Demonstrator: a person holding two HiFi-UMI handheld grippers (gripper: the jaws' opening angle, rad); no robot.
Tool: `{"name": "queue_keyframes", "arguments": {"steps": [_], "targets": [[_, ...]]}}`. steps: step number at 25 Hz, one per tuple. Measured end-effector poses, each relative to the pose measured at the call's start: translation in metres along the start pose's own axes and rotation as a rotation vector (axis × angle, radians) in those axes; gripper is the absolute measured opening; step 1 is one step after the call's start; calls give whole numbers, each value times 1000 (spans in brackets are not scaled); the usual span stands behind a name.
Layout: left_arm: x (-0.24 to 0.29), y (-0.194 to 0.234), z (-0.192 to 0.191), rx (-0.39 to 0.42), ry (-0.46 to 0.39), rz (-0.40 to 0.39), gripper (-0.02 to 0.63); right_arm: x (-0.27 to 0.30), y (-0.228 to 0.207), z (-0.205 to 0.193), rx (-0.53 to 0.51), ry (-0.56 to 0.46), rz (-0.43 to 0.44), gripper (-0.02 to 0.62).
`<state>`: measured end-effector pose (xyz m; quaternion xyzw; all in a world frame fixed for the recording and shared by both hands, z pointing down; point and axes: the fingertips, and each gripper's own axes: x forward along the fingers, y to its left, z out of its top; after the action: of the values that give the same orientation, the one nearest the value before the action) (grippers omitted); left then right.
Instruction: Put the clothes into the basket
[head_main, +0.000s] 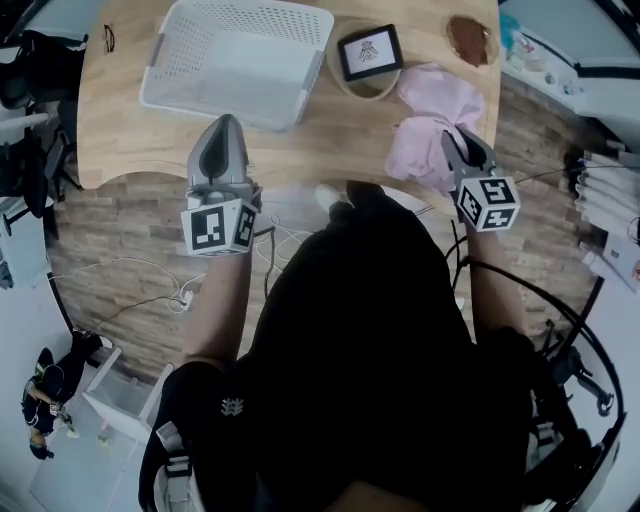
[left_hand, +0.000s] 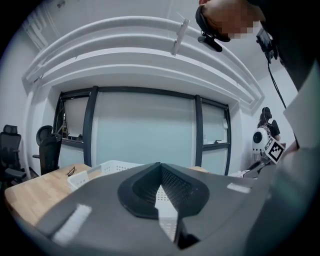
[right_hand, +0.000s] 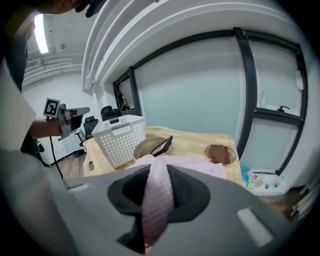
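Pinching ribbed pink cloth (right_hand: 156, 197)

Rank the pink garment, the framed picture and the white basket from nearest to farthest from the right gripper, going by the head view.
1. Pink garment: pinched between the jaws of the right gripper, at the right.
2. Framed picture: farther back, left of the garment.
3. White basket: farthest, well off to the left.

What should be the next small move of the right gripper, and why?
Probably carry the pink cloth left toward the white basket: the right gripper is shut on a fold of it, and the basket looks empty.
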<state>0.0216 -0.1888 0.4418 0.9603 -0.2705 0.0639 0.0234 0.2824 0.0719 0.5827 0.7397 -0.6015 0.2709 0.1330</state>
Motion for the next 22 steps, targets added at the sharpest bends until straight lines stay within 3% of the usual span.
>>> {"name": "queue_keyframes", "arguments": {"steps": [6,22], "targets": [[-2,-4,12,12,-32,-10,6,-25,-4,28,19,-84,-19,77],[-14,-17,64,59,-110,-27,6,-73,-2,119,-57,-259,-57,77]]}}
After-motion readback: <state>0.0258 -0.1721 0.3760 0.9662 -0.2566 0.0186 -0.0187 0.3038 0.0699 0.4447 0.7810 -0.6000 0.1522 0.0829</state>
